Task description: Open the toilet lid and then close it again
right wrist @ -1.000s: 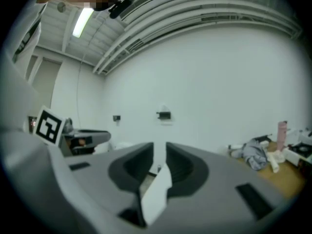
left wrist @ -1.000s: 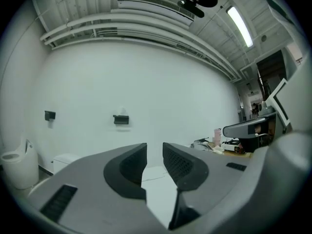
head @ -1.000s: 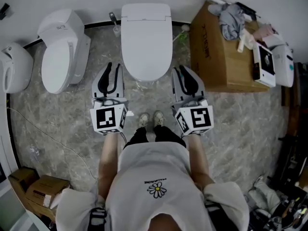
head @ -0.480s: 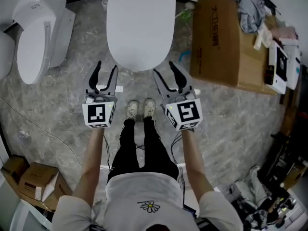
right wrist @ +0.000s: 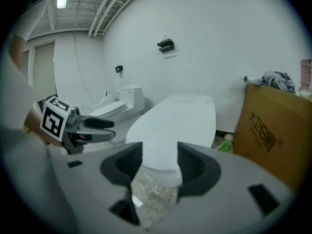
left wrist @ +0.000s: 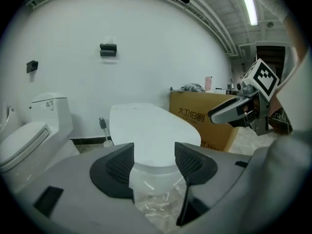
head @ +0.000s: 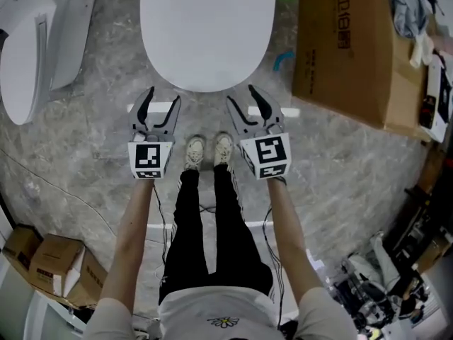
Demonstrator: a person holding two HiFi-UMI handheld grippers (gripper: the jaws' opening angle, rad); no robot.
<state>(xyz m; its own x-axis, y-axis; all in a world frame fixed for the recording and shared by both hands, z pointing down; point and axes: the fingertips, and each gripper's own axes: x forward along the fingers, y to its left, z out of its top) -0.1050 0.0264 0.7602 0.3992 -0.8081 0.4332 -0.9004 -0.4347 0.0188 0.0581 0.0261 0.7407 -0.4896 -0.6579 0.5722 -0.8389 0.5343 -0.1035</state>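
- The toilet lid (head: 207, 30) lies shut and flat on its bowl, dead ahead of me. Its rounded front edge is just beyond both sets of jaw tips, and neither gripper touches it.
- That edge looks smooth and glossy. I judge a shallow bite could slip off partway up and let the lid slam down.
- The left gripper (head: 161, 98) has its jaws opening with nothing between them. If I reach in before they are wide enough, a tip could butt the rim instead of straddling it.
- The right gripper (head: 242, 96) has its jaws spread wide and empty. Closing the 2 grippers at unequal depth could twist the lid on its hinge.
- Aiming too low could catch the seat together with the lid. I cannot make out the seam between them.
- The cardboard box (head: 347, 48) stands near on the right, so a wide swing of the right arm could knock it.
- My shoes (head: 209, 151) sit just before the bowl, with a cable (head: 71, 197) trailing across the floor to the left. Stepping back could snag it.
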